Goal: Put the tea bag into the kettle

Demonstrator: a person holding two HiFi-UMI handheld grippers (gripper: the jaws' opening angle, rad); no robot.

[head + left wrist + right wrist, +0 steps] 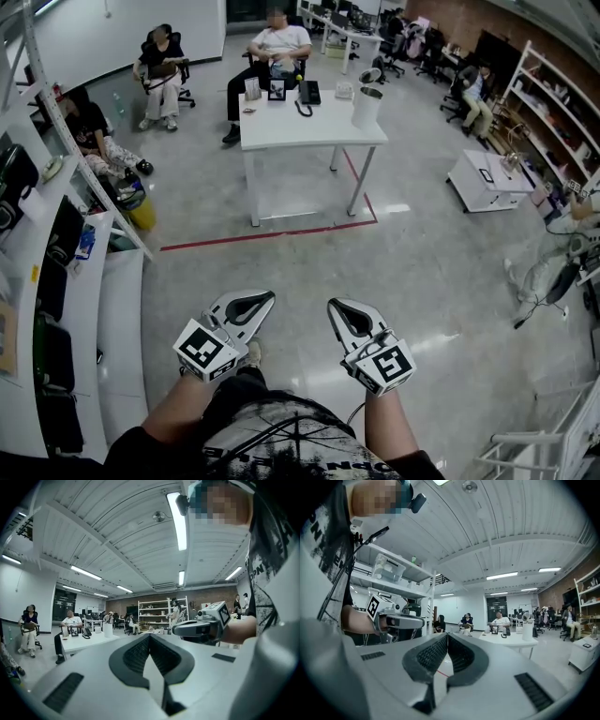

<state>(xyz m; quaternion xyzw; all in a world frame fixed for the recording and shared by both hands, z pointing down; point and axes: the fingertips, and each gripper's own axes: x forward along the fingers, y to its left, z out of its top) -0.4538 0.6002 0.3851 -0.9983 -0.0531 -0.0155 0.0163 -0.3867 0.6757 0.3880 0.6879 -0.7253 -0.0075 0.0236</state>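
Head view: nearest, just ahead of the person's body, the left gripper [264,298] and the right gripper [335,305] are held level side by side over bare floor. Each claw is pressed together at the tips with nothing between its pads, as both gripper views confirm. Further out, a red tape line [262,234] runs across the floor in front of a white table [281,131], which stands well apart from both grippers. A tall white vessel, probably the kettle [367,107], stands at the table's right edge. A dark telephone [308,93] lies nearer the far edge, with small frames toward the far left corner. The tea bag cannot be picked out at this range; it may be among the small items near the far right corner. Beyond, people sit on chairs. The task looks unstarted. The likely risks are a reach bumping the kettle off its edge, or shut jaws merely pushing the light tea bag away.
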